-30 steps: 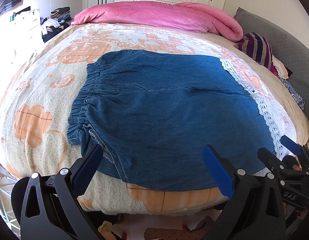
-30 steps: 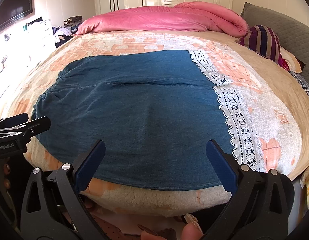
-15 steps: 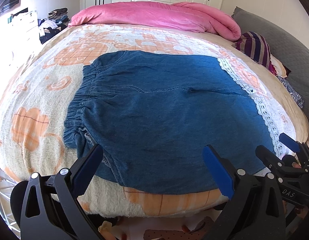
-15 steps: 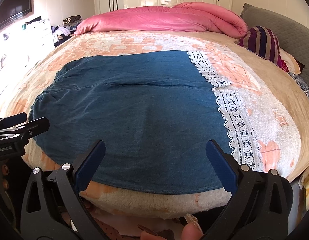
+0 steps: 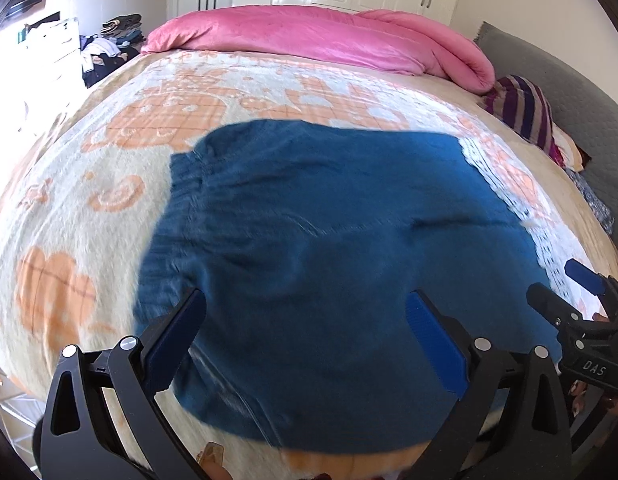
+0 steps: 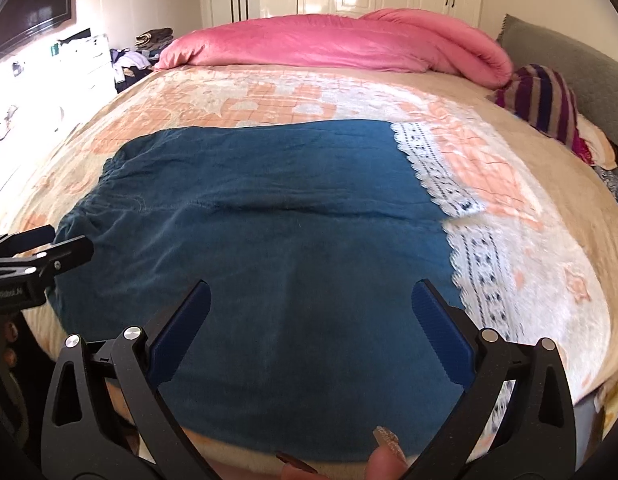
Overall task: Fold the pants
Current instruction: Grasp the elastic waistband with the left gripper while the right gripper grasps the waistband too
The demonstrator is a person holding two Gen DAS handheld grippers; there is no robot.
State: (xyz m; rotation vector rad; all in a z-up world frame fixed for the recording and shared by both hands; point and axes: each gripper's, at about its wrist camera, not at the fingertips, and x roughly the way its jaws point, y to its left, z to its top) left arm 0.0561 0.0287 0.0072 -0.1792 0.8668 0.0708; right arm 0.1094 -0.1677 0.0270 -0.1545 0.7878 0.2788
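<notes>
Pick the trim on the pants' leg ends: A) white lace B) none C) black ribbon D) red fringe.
A: a white lace band edges the leg ends of the pants, on the side toward the striped pillow.

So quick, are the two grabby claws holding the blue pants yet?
Left gripper: open, holding nothing, above the pants.
Right gripper: open, holding nothing.

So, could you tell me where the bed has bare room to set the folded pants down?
Bare blanket lies between the pants and the pink duvet, and left of the waistband. Right of the lace hem is free too. The far right corner is crowded by a striped bundle.
</notes>
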